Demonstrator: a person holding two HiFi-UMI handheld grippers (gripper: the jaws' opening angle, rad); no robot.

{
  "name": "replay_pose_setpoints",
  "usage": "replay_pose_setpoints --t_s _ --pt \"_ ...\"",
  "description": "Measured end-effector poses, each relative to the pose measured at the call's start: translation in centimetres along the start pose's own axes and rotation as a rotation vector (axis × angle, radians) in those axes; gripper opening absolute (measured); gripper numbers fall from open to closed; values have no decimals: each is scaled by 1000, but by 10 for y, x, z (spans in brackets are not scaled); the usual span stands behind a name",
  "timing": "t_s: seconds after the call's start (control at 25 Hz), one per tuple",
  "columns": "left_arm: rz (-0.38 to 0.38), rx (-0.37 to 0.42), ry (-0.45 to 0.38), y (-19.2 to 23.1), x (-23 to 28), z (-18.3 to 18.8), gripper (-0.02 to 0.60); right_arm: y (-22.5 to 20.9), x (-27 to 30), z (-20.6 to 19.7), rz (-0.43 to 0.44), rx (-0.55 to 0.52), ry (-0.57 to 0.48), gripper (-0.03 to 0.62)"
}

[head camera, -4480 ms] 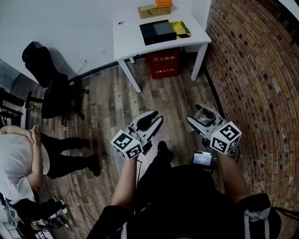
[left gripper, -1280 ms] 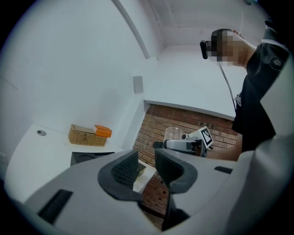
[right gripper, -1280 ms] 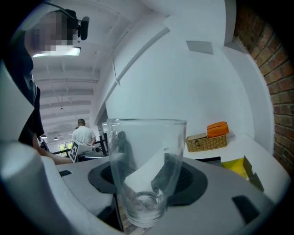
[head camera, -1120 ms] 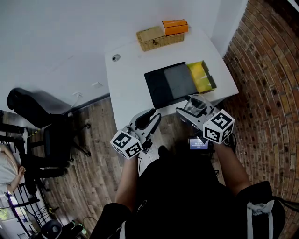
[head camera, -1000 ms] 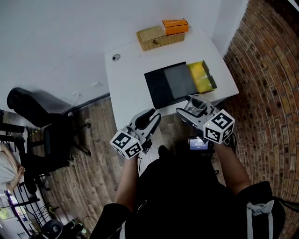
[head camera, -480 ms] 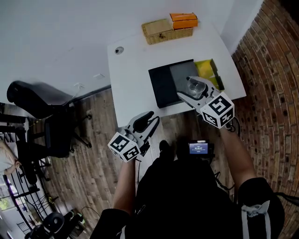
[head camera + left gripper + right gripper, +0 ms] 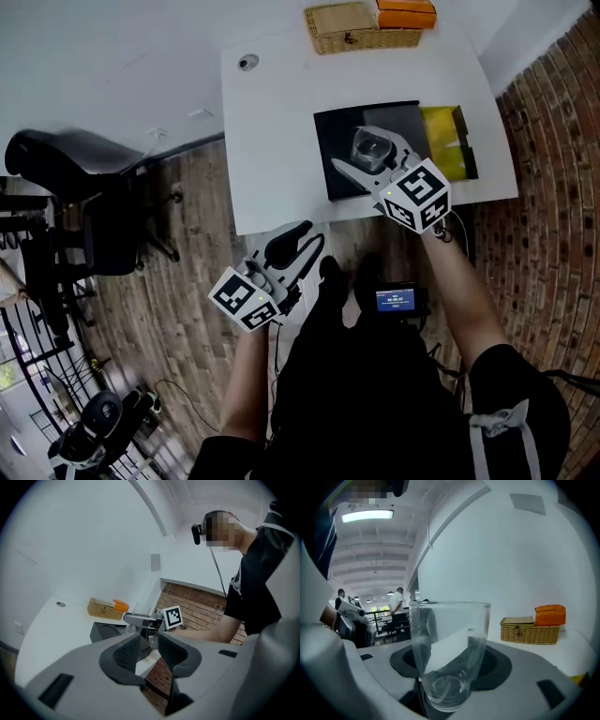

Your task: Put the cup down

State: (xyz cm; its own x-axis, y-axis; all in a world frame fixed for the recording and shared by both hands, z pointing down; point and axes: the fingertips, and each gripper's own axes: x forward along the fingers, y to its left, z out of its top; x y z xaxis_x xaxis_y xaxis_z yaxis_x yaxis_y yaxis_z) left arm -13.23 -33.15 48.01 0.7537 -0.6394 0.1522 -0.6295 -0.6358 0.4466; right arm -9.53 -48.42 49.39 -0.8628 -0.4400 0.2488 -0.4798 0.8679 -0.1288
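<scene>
Even, bright indoor light, ceiling lamp (image 7: 367, 515) glowing in right gripper view; both gripper views fisheye-bent, corners dark, close foreground soft.

White table (image 7: 281, 122), dark square mat (image 7: 328, 131) under the right gripper's fingers (image 7: 354, 175), yellow tray (image 7: 448, 155) just right of them, wicker basket (image 7: 361, 26) and orange box (image 7: 406, 11) well beyond the fingertips, 1 round grommet (image 7: 247, 63) far left.

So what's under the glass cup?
The glass cup, clamped in the right gripper, is above a black box on the white table. The gripper covers the spot right below, so whether the cup touches the box cannot be seen.
</scene>
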Motion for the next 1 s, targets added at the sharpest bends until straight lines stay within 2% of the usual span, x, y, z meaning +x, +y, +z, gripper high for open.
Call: replay_pose_setpoints --t_s 0.16,0.44,0.72,1.0 --pt "31 -24 -4 5 -11 -5 118 7 21 -19 24 -58 32 273" --pt "75 -49 6 13 -20 -11 118 11 36 -32 22 -122 9 273" --pt "78 -47 1 14 -20 -8 118 17 38 -33 12 -171 17 273" --pt "68 -47 -13 6 -15 -7 118 15 36 -34 -32 -160 11 273"
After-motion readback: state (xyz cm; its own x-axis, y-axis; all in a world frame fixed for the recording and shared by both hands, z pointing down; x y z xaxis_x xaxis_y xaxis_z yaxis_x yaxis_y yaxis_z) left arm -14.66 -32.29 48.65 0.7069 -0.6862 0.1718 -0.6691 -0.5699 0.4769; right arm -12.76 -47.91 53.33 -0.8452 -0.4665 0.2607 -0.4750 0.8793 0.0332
